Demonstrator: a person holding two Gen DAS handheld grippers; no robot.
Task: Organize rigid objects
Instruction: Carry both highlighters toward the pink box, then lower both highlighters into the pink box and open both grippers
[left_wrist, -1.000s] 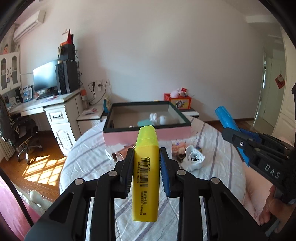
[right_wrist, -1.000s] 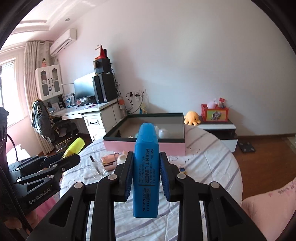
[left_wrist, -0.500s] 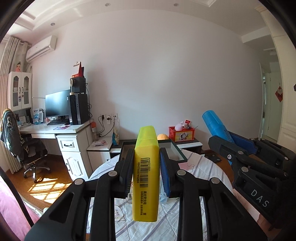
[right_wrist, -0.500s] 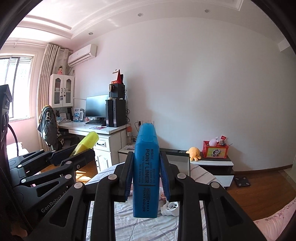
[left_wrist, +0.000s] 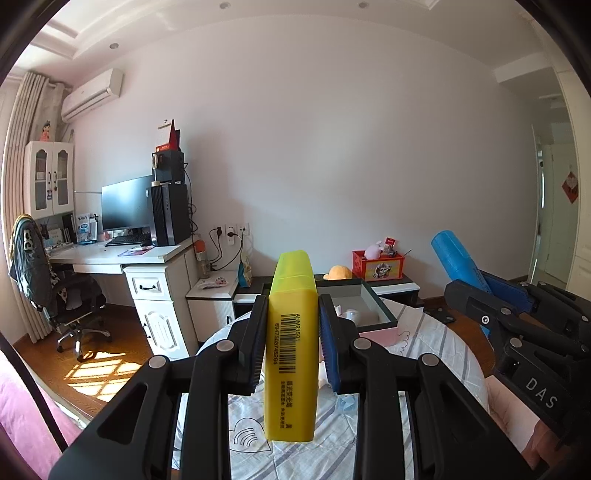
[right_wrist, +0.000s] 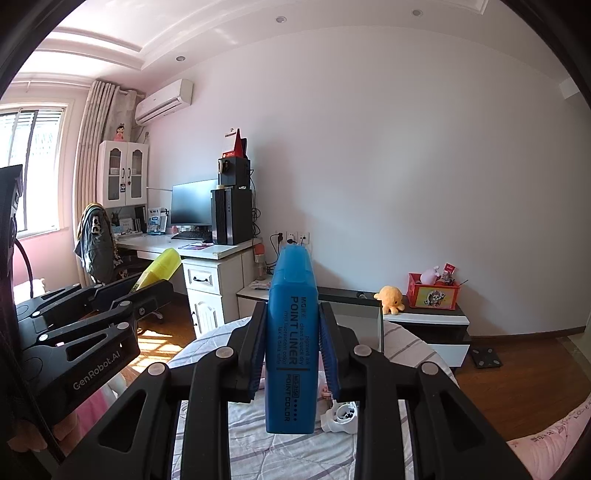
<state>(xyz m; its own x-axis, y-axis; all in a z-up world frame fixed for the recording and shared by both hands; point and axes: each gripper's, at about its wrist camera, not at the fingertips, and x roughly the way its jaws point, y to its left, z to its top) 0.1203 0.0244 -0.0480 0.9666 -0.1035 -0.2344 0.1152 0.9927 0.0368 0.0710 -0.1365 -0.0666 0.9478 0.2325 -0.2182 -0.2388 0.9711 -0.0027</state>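
The left hand-held gripper (left_wrist: 291, 343) is closed on a yellow highlighter (left_wrist: 291, 354), its pads pressing the marker's two flat sides; the marker stands upright between the fingers with its cap end pointing away from the camera and a barcode label facing the lens. The right hand-held gripper (right_wrist: 291, 350) is clamped the same way on a blue highlighter (right_wrist: 292, 350), printed "POINT LINER", also upright with its cap away from the camera. Both markers are held up in the air above the near part of the round counter (left_wrist: 439, 354), which is covered by a white cloth with grey stripes. In the left wrist view the right hand-held gripper shows at the right edge, the blue highlighter sticking up out of it at a tilt; in the right wrist view the left one shows at the left edge with the yellow cap poking out. Towards the far edge of the counter sits an open box (left_wrist: 373, 299) with a dark rim and pink outer wall; a few small pale things lie inside it, too small to name. On the cloth just behind the right hand-held gripper's fingers lies a small white plastic piece (right_wrist: 341, 417). Beyond the counter stand a white desk (right_wrist: 207, 258) with a monitor, a low cabinet carrying an orange plush toy (right_wrist: 389, 297) and a red box (right_wrist: 434, 291).
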